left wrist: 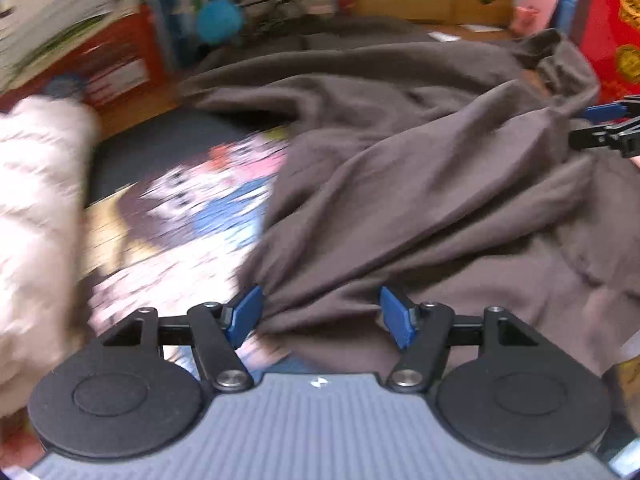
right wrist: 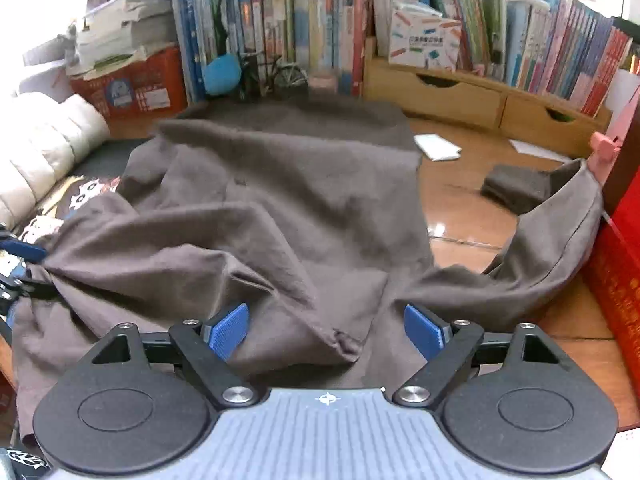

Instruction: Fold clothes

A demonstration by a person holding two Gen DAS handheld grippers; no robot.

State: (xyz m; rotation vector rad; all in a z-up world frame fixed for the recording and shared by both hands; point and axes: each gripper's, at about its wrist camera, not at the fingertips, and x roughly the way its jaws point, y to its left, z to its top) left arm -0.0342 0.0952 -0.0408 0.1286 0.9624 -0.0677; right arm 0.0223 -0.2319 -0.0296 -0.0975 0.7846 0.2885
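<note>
A rumpled brown garment (right wrist: 280, 208) sprawls across the wooden counter (right wrist: 472, 208) before a wall of books (right wrist: 304, 36). Its near folds bunch between the wide-open jaws of the left hand-held gripper (left wrist: 320, 314), where a ridge brushes one blue pad, and of the right hand-held gripper (right wrist: 326, 330). Neither clamps the cloth.

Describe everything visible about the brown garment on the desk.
The brown garment is a large, soft, matte woven piece, rumpled into ridges and folds, spread over the wooden desk and partly over a printed mat. One part trails right toward a red box. Its near edge bunches between the open left gripper and lies between the open right gripper; neither grips it. Its type is unclear.
</note>
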